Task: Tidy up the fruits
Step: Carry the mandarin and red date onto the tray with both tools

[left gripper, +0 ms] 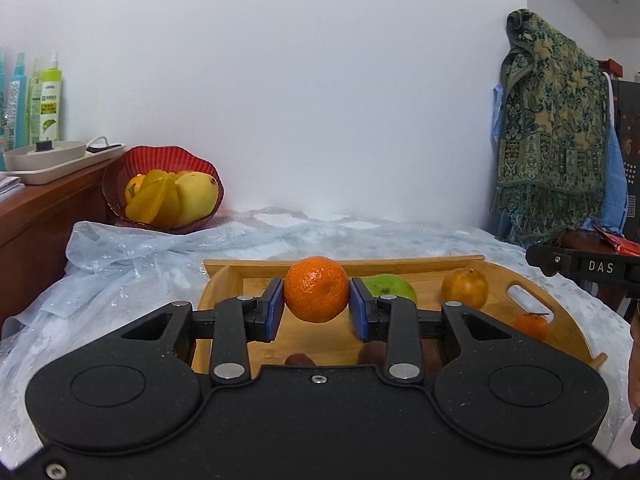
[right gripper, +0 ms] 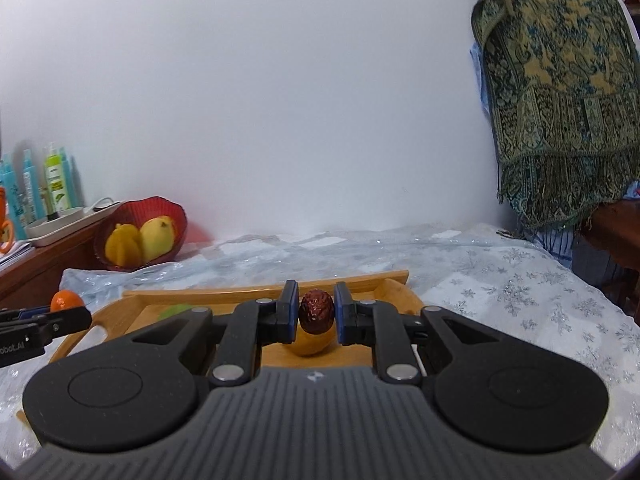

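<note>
My left gripper [left gripper: 317, 304] is shut on an orange tangerine [left gripper: 316, 289], lifted above the wooden tray [left gripper: 224, 280]. On the tray lie a green mango [left gripper: 394, 286], a yellow-orange fruit [left gripper: 465, 288], a small tangerine [left gripper: 530, 325] and brown fruits partly hidden behind the gripper. My right gripper [right gripper: 316, 316] is shut on a wrinkled dark red date [right gripper: 316, 311], held over a yellow fruit [right gripper: 312, 345] on the tray [right gripper: 256, 291]. The left gripper with its tangerine [right gripper: 66, 301] shows at the left edge of the right wrist view.
A red bowl [left gripper: 168, 160] with yellow mangoes and starfruit stands at the back left against the wall. A pale snowflake cloth [right gripper: 520, 288] covers the table. A wooden cabinet [left gripper: 44, 208] with bottles and a dish is at left. A patterned shawl [left gripper: 552, 120] hangs at right.
</note>
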Motion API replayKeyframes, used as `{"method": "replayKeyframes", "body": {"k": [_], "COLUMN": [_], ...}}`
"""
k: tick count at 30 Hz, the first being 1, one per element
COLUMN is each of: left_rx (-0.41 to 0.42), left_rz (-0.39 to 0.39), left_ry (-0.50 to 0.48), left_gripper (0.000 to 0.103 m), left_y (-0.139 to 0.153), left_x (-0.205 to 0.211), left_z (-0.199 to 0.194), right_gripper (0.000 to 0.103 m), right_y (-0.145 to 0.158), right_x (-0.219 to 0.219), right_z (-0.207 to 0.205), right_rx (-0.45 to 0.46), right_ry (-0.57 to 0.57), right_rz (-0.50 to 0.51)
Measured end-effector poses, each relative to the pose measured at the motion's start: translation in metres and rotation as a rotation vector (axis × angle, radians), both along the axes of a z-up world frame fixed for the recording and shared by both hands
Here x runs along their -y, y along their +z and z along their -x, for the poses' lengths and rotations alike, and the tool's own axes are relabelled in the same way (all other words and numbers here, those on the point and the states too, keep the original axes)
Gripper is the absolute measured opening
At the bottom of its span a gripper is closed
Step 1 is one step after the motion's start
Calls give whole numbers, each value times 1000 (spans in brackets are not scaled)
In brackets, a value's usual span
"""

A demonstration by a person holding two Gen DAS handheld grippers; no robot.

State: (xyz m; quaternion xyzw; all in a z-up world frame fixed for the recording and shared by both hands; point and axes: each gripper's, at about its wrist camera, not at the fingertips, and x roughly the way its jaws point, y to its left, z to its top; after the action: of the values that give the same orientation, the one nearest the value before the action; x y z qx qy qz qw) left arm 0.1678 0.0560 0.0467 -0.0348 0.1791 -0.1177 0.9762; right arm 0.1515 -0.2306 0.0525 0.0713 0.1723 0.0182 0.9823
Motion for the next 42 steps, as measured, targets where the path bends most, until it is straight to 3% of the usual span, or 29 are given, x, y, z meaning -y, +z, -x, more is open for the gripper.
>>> {"method": "replayKeyframes", "body": {"k": [10, 20, 30, 42], "left_rx": [-75, -181, -215, -229], "left_rz": [5, -1, -11, -34], "left_ry": [-3, 19, 27, 18], "left_gripper": [32, 32, 32, 33], "left_y": [-6, -23, -30, -34], "left_x": [2, 1, -1, 4], "left_z": [-50, -86, -92, -91], "right_gripper": [22, 22, 22, 23], "right_y": [-16, -25, -36, -37], "right_x": [36, 39, 44, 43], "right_z": [-54, -89, -99, -97], "right_rx": [-157, -235, -296, -288], "right_ry": [-49, -34, -25, -20], "right_rz": [-113, -157, -181, -169]}}
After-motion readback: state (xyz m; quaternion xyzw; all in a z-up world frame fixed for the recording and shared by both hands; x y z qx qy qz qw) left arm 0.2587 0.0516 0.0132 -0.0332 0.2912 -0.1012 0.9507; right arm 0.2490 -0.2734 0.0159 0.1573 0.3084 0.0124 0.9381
